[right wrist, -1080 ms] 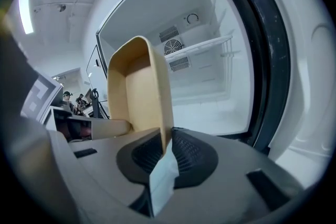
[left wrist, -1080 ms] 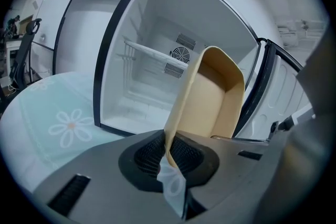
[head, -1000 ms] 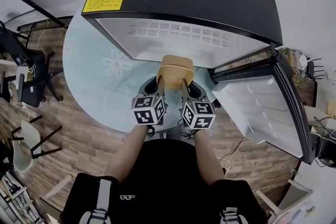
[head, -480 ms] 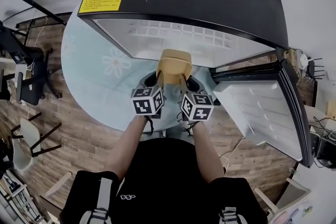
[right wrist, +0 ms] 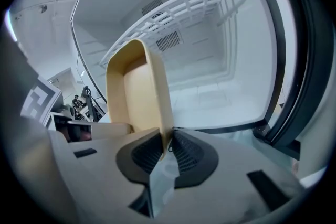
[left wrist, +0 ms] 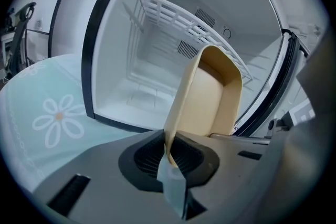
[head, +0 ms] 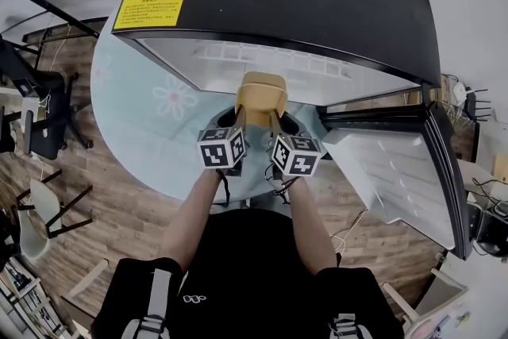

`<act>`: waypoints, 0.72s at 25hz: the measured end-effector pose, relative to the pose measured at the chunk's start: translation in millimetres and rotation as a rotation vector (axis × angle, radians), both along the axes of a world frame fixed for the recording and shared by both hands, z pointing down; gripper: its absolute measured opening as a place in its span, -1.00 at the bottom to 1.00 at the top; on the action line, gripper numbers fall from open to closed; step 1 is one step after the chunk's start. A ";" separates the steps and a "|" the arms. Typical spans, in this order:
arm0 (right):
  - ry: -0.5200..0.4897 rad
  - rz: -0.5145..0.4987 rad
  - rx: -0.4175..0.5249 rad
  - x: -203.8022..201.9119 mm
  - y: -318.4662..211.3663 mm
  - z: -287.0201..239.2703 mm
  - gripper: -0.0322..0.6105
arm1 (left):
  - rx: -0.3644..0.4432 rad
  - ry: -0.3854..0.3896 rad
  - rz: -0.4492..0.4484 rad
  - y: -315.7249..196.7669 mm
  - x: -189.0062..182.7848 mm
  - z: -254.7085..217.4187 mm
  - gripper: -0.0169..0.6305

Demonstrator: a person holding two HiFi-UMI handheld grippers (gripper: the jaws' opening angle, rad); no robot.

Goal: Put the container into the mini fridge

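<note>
- Nearest the cameras, the left gripper has its fingers closed almost together on the thin left wall of the tan container. The right gripper pinches the opposite wall in the same way.
- The container, an open tan tub, juts out beyond both sets of fingers. It hangs in the air in front of the open mouth of the mini fridge, with only its near end gripped.
- Below and to the left of the left fingers lies the round, daisy-printed desk that carries the fridge.
- To the right of the right fingers the fridge door stands swung open.
- Ahead of the fingers and lower is the fridge's bare white floor, where the container looks bound. It has not been set down yet.
- Farther in and above the fingertips, a white wire shelf spans the cabinet.
- The risks from here:
  - The far end of the tub could droop and catch the dark front sill.
  - If lifted too high, its rim could catch the wire shelf.
  - If the two hands drift apart or twist unevenly, a thin wall could bend or slip out from between the fingers.
  - A swing to the right could knock the door.
</note>
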State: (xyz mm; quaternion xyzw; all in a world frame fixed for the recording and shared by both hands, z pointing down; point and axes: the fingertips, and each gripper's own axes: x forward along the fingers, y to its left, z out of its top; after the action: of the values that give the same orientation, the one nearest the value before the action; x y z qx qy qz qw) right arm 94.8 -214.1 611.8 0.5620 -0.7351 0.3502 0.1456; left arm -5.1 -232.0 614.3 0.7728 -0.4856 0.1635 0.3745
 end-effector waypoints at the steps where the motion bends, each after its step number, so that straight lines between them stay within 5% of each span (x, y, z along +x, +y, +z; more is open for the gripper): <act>1: -0.002 0.001 -0.005 -0.4 -1.3 1.6 -0.74 | -0.001 0.003 -0.007 -2.0 -0.4 1.2 -0.82; 18: -0.046 0.047 -0.032 1.4 -37.3 14.4 -0.75 | 0.073 0.099 -0.125 -42.0 -1.0 4.8 -0.77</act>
State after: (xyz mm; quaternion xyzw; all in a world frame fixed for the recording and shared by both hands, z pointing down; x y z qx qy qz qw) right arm 96.2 -251.3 626.1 0.5684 -0.7192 0.3780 0.1295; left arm -6.1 -274.0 619.2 0.7612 -0.5194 0.0837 0.3792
